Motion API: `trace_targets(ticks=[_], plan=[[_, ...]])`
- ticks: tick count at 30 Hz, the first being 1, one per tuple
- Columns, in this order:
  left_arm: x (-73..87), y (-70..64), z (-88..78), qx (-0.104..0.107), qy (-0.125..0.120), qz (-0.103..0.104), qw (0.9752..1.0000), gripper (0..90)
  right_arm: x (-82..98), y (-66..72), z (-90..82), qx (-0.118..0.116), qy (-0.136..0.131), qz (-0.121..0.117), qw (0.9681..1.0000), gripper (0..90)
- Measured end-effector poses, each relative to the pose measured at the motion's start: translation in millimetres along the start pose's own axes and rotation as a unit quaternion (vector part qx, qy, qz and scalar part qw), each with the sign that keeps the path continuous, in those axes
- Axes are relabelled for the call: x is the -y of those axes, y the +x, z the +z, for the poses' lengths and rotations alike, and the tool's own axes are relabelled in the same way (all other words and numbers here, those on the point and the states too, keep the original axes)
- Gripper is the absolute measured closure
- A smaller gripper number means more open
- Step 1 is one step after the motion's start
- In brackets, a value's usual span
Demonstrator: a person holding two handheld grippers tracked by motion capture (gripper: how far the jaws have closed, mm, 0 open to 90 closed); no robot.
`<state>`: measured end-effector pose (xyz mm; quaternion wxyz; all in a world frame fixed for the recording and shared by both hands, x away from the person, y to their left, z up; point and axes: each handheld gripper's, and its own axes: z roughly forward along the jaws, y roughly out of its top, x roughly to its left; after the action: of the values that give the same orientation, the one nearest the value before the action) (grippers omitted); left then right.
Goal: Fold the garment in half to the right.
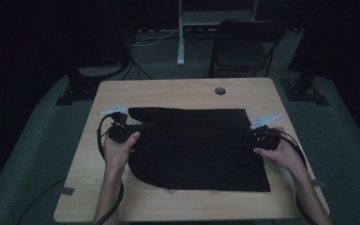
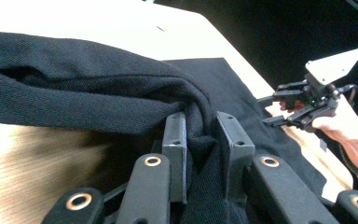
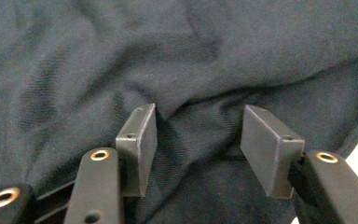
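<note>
Likely mid-fold or spreading of the black cloth (image 1: pixel 197 147), which lies flat across the middle of the wooden table (image 1: pixel 178 91). Left gripper (image 2: pixel 200 135) is clamped on a bunched fold at the cloth's left edge. Right gripper (image 3: pixel 196 140) sits jaws apart over the right edge, pinching nothing yet; next it should close on that edge. Cloth is dark, knit, softly creased.

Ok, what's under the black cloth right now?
The wooden table shows around the black cloth on all sides, so the cloth lies on it. Whether anything else sits beneath is hidden; the cloth looks mostly flat, bunched where the left gripper pinches it.
</note>
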<state>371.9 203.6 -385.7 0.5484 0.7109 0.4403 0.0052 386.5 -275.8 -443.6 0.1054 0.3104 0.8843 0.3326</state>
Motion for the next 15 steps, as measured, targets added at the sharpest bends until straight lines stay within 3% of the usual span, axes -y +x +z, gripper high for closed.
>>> trace_targets(ticks=[5,15], plan=[[-3.4,-3.0,-3.9,0.002,-0.003,0.005,1.0,76.7,-1.6,6.0,4.2,-0.003,-0.011,-0.002,0.9999,45.0],[-16.1,-20.1,-9.3,0.02,-0.014,0.022,0.9995,76.7,-12.8,31.2,18.5,-0.007,-0.027,-0.008,0.9996,45.0]])
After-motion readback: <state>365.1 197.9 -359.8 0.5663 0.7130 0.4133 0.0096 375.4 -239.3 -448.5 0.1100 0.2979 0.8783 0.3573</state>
